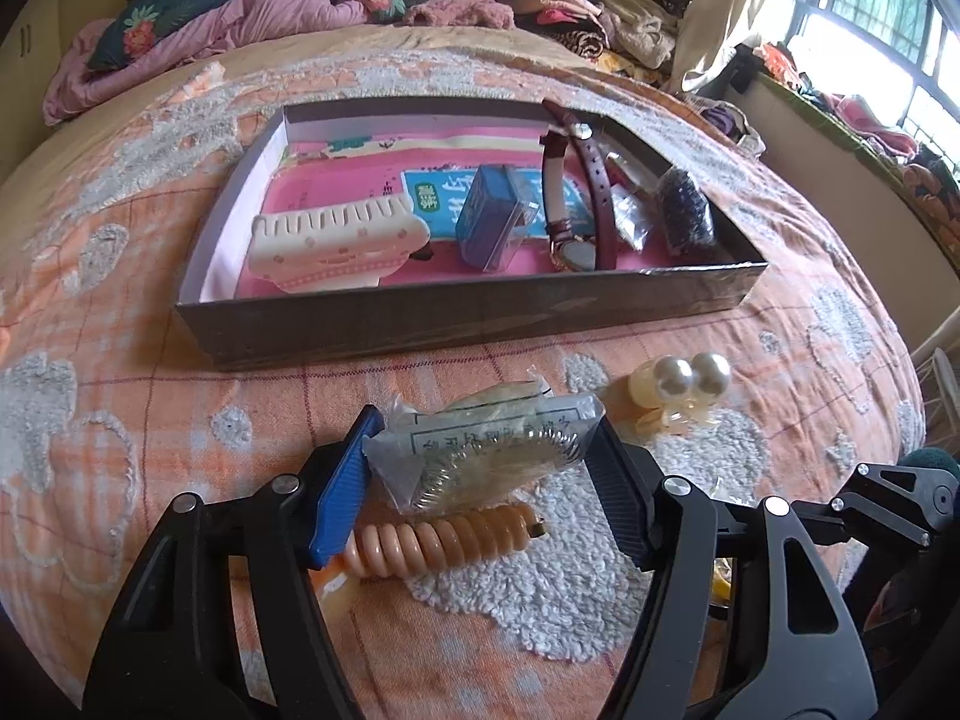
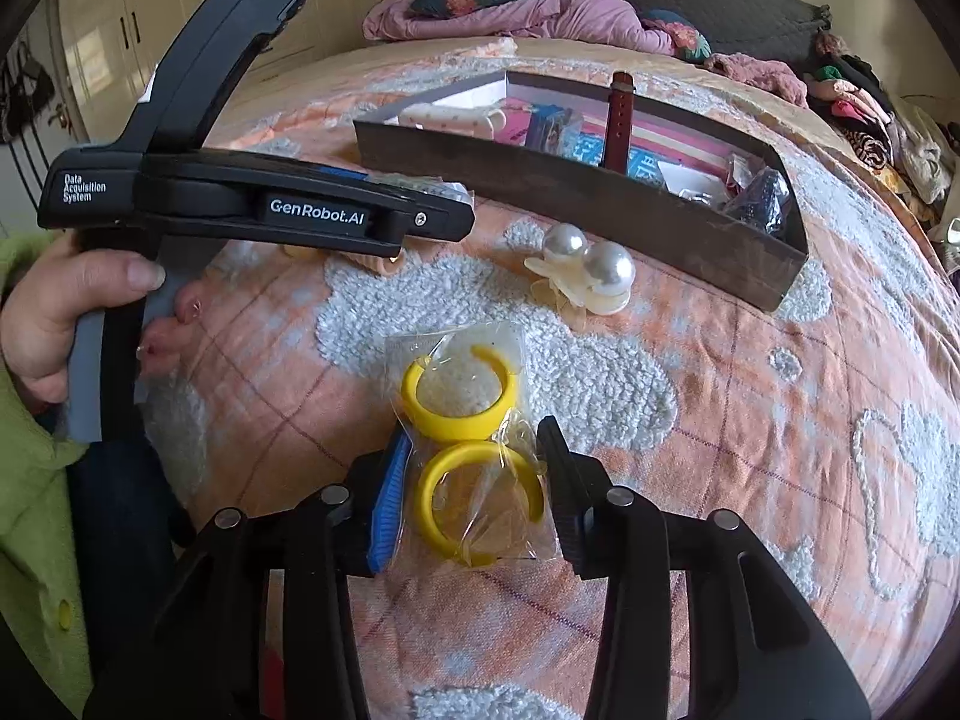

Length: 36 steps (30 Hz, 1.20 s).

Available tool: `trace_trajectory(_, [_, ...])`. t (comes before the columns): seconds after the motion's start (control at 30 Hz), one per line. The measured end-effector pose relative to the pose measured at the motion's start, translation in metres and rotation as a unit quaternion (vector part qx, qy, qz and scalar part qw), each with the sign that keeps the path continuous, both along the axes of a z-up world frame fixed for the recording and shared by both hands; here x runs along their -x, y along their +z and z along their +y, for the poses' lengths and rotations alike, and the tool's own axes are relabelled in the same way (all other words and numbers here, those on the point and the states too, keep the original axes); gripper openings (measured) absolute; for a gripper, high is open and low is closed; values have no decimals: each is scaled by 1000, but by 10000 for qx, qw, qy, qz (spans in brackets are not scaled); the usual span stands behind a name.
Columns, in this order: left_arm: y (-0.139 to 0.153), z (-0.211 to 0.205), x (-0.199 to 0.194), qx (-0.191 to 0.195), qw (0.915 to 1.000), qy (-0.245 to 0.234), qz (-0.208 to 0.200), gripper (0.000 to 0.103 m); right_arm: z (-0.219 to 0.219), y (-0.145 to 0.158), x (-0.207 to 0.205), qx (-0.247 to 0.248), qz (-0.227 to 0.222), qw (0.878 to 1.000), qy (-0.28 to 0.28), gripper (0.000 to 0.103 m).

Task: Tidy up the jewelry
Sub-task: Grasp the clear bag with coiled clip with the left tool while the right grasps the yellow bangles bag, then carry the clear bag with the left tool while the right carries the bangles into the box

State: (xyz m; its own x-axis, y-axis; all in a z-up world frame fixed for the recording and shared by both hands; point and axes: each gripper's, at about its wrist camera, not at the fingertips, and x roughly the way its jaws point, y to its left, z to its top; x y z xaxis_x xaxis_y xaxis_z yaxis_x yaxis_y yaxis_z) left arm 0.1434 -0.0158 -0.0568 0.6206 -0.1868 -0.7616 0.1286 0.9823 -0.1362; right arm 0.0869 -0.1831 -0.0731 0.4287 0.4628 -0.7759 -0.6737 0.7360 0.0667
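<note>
left tongs [image 1: 480, 468] clamped on coil packet [image 1: 480, 450] | right tongs [image 2: 474, 498] apart, astride yellow hoops bag [image 2: 474, 450]

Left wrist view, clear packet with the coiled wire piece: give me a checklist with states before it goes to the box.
1. Clear plastic packet holding a coiled wire piece sits between the left tool fingers: ok.
2. Firm clamp on it: cannot tell.
3. Peach spiral hair tie apart from the packet: cannot tell.
4. Free floor in the shallow dark cardboard box: ok.
5. Right tool straddles the bagged yellow open rings, out of the way: ok.
</note>
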Motion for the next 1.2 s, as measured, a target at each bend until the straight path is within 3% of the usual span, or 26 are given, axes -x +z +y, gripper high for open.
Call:
trace_trajectory(0.63, [45,21,31,172,9979,144,-607,59,-8,41,12,-557,-217,9981,-146,40])
trace_trajectory(1.2, [66,36,28,244,9950,425,-873,59,-28,79,-19,-851,-569,9922,-706,40])
